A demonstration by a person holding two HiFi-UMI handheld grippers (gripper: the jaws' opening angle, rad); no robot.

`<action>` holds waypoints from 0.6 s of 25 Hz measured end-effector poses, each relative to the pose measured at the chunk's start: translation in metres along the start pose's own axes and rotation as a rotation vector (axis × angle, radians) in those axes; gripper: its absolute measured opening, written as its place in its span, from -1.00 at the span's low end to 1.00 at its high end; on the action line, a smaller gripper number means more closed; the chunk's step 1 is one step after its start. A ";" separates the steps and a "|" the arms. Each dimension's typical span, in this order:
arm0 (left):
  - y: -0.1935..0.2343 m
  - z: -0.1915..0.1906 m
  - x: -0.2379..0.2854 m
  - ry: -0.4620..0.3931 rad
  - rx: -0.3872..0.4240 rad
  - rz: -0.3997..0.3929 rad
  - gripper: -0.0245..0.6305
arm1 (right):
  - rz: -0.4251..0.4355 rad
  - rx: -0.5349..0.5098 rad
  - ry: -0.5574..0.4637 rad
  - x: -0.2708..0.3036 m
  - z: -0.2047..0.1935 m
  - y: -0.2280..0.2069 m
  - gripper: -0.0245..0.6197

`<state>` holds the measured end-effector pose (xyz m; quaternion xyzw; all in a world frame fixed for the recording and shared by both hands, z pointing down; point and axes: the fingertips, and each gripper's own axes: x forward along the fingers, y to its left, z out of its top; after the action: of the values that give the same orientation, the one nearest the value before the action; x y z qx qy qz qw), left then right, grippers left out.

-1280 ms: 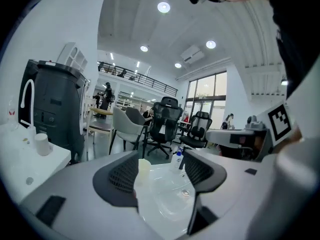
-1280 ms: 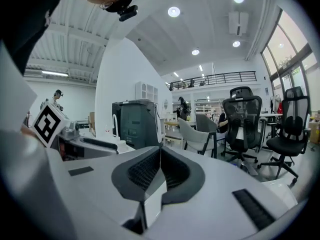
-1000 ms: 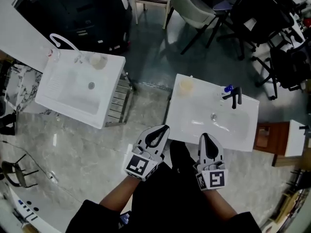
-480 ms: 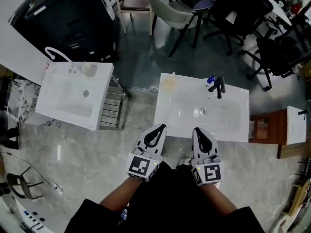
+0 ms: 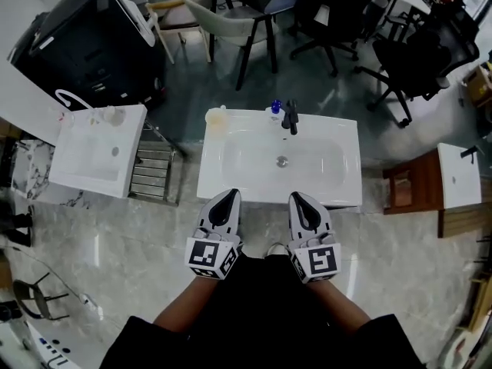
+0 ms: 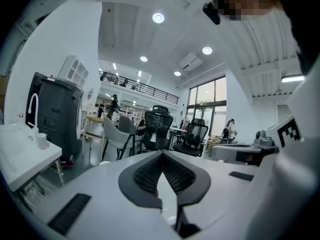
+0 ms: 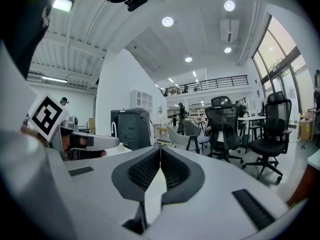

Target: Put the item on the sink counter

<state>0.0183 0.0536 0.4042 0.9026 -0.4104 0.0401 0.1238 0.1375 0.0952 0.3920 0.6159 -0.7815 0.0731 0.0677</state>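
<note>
The large black box-shaped cabinet (image 5: 84, 44) stands at the far left, on the glossy grey stone floor (image 5: 92, 244). Directly in front of the person is the white rectangular sink counter (image 5: 346, 160) with an oval basin. To its left, apart from it, stands a smaller white square sink (image 5: 77, 167), and a metal slatted rack (image 5: 150, 175) is between the two. Behind the counter there are black office chairs (image 5: 415, 60). A small brown wooden table (image 5: 403, 191) stands just beside the counter on its right.

The left gripper (image 5: 232, 194) and the right gripper (image 5: 297, 196) are held side by side, with their tips over the near edge of the counter. In each gripper view the two dark ribbed pads meet at the tip. Both grippers are closed, and there is nothing between the jaws.

On the back edge of the counter a black tap (image 5: 290, 118) stands. A small blue object (image 5: 275, 108) is just beside it on the left. A pale round cup (image 5: 217, 116) is at the back left corner. I cannot tell which of these two is the item of the task.
</note>
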 end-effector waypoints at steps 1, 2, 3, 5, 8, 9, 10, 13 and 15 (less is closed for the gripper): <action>-0.009 -0.002 0.000 0.001 0.014 0.016 -0.88 | 0.010 -0.002 -0.004 -0.008 -0.003 -0.005 -0.83; -0.019 -0.004 -0.001 0.000 0.034 0.029 -0.88 | 0.019 0.000 -0.009 -0.015 -0.004 -0.009 -0.83; -0.030 -0.006 -0.002 -0.001 0.052 0.037 -0.88 | 0.025 0.006 -0.016 -0.021 -0.003 -0.013 -0.83; -0.049 -0.011 -0.005 0.002 0.068 0.045 -0.88 | 0.038 0.014 -0.017 -0.031 -0.002 -0.019 -0.83; -0.069 -0.018 -0.008 0.013 0.047 0.055 -0.88 | 0.057 -0.005 -0.007 -0.043 -0.004 -0.024 -0.83; -0.073 -0.020 -0.009 0.013 0.042 0.063 -0.88 | 0.063 -0.015 -0.004 -0.048 -0.006 -0.026 -0.83; -0.077 -0.020 -0.009 0.012 0.046 0.071 -0.88 | 0.068 -0.024 -0.004 -0.052 -0.007 -0.029 -0.83; -0.087 -0.019 -0.009 0.002 0.065 0.090 -0.88 | 0.069 -0.026 -0.013 -0.061 -0.008 -0.040 -0.83; -0.091 -0.019 -0.009 -0.001 0.058 0.100 -0.88 | 0.060 -0.015 -0.017 -0.065 -0.009 -0.047 -0.83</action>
<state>0.0810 0.1231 0.4038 0.8841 -0.4538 0.0578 0.0954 0.1979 0.1479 0.3896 0.5924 -0.8005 0.0642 0.0635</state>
